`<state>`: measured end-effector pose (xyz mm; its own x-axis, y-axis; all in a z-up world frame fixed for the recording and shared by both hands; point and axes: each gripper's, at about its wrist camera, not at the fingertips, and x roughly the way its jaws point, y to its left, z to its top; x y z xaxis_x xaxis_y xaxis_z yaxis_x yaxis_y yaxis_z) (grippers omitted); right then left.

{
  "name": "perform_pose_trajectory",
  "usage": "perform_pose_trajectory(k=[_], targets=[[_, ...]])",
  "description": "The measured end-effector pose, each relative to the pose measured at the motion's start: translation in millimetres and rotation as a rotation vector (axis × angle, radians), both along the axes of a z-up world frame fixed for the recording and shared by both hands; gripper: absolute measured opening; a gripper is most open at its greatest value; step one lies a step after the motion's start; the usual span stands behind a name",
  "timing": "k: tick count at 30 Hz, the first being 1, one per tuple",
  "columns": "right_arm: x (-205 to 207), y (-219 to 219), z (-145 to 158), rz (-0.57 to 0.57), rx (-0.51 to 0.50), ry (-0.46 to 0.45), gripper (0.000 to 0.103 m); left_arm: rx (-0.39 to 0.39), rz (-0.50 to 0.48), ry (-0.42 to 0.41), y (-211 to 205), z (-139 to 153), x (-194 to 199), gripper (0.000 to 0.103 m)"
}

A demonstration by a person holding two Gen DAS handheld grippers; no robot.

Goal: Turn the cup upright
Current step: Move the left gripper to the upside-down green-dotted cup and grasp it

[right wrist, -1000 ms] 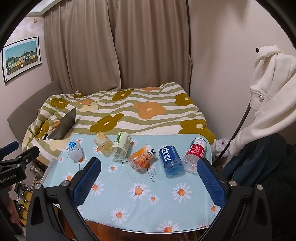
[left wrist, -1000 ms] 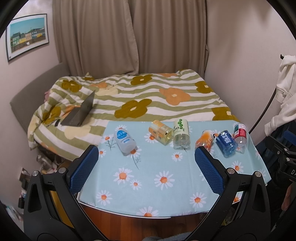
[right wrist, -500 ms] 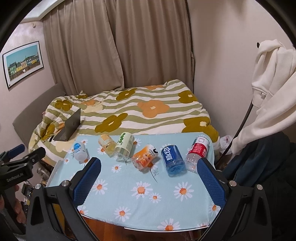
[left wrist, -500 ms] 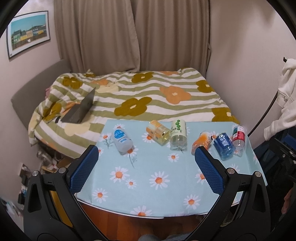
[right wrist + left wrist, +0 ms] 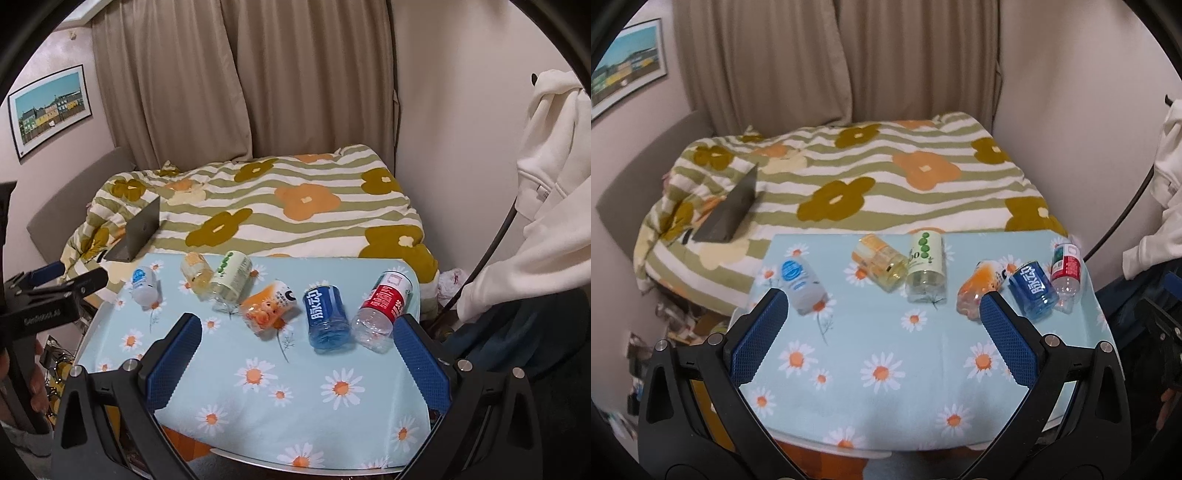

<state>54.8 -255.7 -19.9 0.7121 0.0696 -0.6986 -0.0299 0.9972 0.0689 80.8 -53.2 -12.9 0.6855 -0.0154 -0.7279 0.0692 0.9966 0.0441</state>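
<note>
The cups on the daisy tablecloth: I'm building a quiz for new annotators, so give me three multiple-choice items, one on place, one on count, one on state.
1. Which cup lies nearest the table's right end?
A. red-label cup
B. blue-label cup
C. white cup with blue logo

2. How many cups are on the table?
A. four
B. six
C. eight

3. How do the cups stand?
A. all upright
B. stacked
C. all on their sides

Answers:
1 A: the red-label cup lies beyond the blue-label cup, by the right edge of the table.
2 B: those two plus the orange cup, green-dot cup, yellow cup and white cup.
3 C: every one lies on its side; both hand-held grippers hover open and empty.
</note>
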Motion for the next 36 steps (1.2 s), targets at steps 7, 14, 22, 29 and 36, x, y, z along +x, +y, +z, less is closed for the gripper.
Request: perform_pose_trajectory(k=[7, 14, 22, 29, 36], targets=[[14, -17, -20, -0.083, -0.048, 0.08, 0.103, 0.0, -0.109, 0.091, -17, -27, 60, 0.103], [39, -30, -47, -0.181, -0.038, 0.138, 0.103, 0.004, -0.229, 0.222, -30, -68, 119, 0.103], [64, -29, -83, -0.276, -0.012, 0.231, 0.103, 0.028, -0.322, 0.331, -46, -115, 173, 0.103], [73, -28, -107, -0.343, 0.008, 0.29, 0.103, 0.053, -0.373, 0.422, -61, -156, 201, 0.103], [80, -32, -125, -0.389, 0.034, 0.323, 0.103, 0.105, -0.42, 0.45, -75, -179, 210, 0.102]])
